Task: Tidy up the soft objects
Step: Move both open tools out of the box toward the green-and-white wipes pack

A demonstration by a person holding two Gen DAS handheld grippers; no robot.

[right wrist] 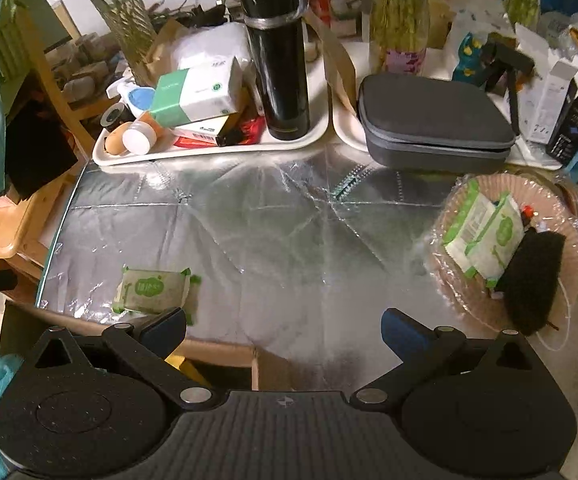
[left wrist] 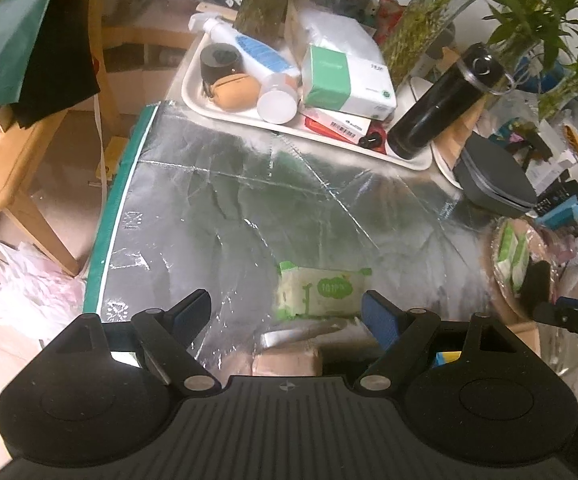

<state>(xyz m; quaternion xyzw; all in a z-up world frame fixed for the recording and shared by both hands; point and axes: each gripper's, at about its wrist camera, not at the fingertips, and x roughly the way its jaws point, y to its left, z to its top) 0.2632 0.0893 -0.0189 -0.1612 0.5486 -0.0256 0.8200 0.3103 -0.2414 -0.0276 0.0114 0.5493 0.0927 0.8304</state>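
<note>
A green and white soft tissue pack lies flat on the silver foil sheet near the table's front edge. My left gripper hangs open just above and in front of it, its right blue pad beside the pack's right end. The same tissue pack shows at lower left in the right wrist view, just beyond the left finger. My right gripper is open over bare foil with nothing between its fingers. A pink wicker basket at the right holds two similar packs and a black soft object.
A white tray at the back carries a tissue box, spray bottle, cup and black flask. A grey zip case sits on a second tray. Plants in vases line the back. A wooden chair stands left. A cardboard box lies below the table's edge.
</note>
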